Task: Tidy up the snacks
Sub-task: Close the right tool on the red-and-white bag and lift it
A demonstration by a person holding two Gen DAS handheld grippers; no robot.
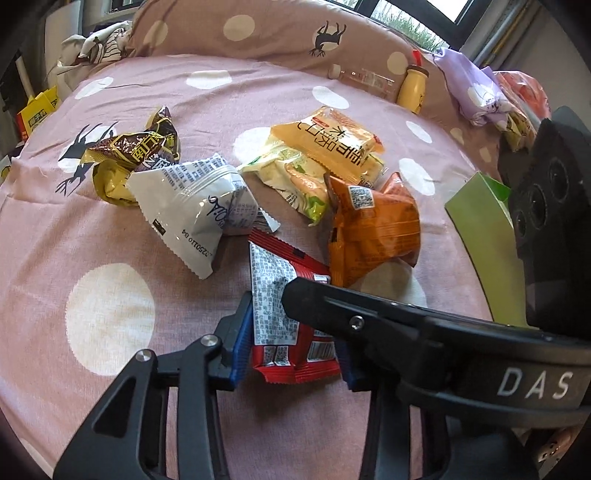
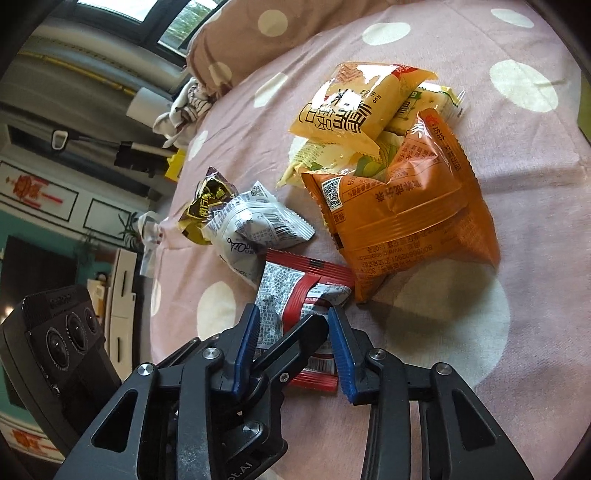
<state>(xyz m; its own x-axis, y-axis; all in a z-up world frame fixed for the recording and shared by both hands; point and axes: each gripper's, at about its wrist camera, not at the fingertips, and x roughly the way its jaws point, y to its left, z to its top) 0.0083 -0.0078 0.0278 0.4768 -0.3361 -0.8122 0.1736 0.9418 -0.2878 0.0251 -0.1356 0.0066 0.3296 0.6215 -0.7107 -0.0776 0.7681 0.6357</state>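
A red snack packet [image 1: 291, 332] lies on the pink dotted bedsheet [image 1: 110, 236] between the blue pads of my left gripper [image 1: 295, 339], whose jaws stand open around it. The right gripper's arm crosses over the packet in the left wrist view. In the right wrist view the same red packet [image 2: 291, 295] sits between the open pads of my right gripper [image 2: 291, 325], with the other gripper's finger [image 2: 295, 339] lying across it. Beyond lie an orange bag [image 2: 406, 218], a yellow bag [image 2: 354, 107], a white packet [image 2: 255, 229] and a brown-gold packet [image 2: 207, 206].
A pale green snack bag [image 1: 295, 177] lies under the yellow one. A green box [image 1: 487, 236] stands at the right. A yellow bottle [image 1: 413, 88] and a pillow [image 1: 258, 29] sit at the back. The bed edge drops off at the left [image 2: 162, 236].
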